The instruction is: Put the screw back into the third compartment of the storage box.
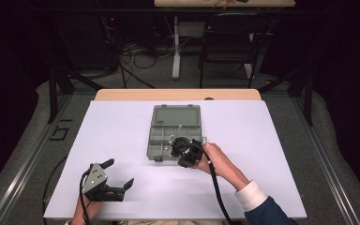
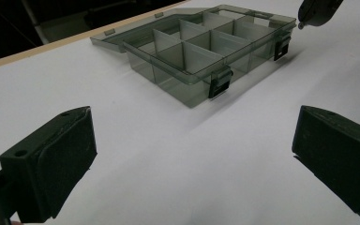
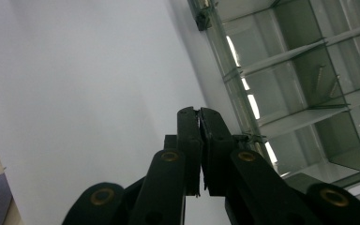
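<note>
A clear grey plastic box point(image 1: 174, 132) lies open at the middle of the white worktop point(image 1: 122, 126) in the high view, its lid folded back flat toward the far edge and its tray split by thin walls into several compartments. Two dark latches hang on the front wall of the tray, as the left gripper view shows. The right tongs point(image 1: 180, 147) sit at the lower right corner of the box, held by the person's right hand point(image 1: 215, 159), with a black cable trailing down toward the bottom of the frame. In the right gripper view these tongs point(image 3: 199, 117) are clenched, the two black jaws pressed together with nothing seen between them, just beside the box's outer wall; two small screws point(image 3: 327, 79) lie in a compartment at the right of that frame. The left tongs point(image 1: 119, 173) rest at the lower left of the worktop, well apart from the box, released with the jaws spread wide and nothing between them.
</note>
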A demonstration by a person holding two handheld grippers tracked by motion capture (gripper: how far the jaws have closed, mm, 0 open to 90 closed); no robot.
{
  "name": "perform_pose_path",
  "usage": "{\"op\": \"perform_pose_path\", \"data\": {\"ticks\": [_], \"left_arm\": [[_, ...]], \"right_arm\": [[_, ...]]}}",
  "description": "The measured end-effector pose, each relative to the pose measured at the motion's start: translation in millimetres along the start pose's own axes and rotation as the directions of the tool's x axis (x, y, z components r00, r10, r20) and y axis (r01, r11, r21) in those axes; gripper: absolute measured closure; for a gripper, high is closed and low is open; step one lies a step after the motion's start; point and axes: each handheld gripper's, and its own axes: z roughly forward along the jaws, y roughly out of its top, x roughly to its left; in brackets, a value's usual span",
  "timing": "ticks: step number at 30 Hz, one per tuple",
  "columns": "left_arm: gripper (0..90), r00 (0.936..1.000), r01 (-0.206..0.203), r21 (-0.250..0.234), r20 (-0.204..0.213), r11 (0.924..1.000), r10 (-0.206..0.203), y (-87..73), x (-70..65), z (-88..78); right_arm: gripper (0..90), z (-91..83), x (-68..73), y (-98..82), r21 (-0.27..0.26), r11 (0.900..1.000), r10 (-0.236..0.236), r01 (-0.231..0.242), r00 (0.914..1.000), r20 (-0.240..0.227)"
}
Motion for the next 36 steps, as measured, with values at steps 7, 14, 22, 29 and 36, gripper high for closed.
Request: {"op": "perform_pose_path", "data": {"ticks": [7,14,22,29,36], "left_arm": [[0.0,1.0000,0.001,0.002,0.000,1.0000,-0.001,0.0,-0.2,0.2],[0.0,1.0000,0.002,0.001,0.000,1.0000,-0.002,-0.1,-0.2,0.0],[0.0,1.0000,-0.001,0.002,0.000,1.0000,0.001,0.0,0.0,0.1],[0.0,1.0000,0.004,0.001,0.002,1.0000,-0.004,-0.1,-0.2,0.3],[0.0,1.0000,0.005,0.002,0.003,1.0000,-0.005,-0.2,0.0,0.5]], "right_arm": [[88.0,-10.2,-6.9,2.8,-0.012,1.000,0.005,-0.004,0.9999,0.014],[88.0,-16.1,-14.8,5.8,-0.015,1.000,0.017,-0.017,0.9994,0.031],[88.0,-19.5,-25.6,8.6,-0.027,0.999,0.040,-0.039,0.9981,0.048],[88.0,-20.6,-36.7,12.4,-0.034,0.998,0.059,-0.056,0.9957,0.072],[88.0,-19.0,-53.5,18.8,-0.049,0.995,0.092,-0.087,0.9894,0.112]]}}
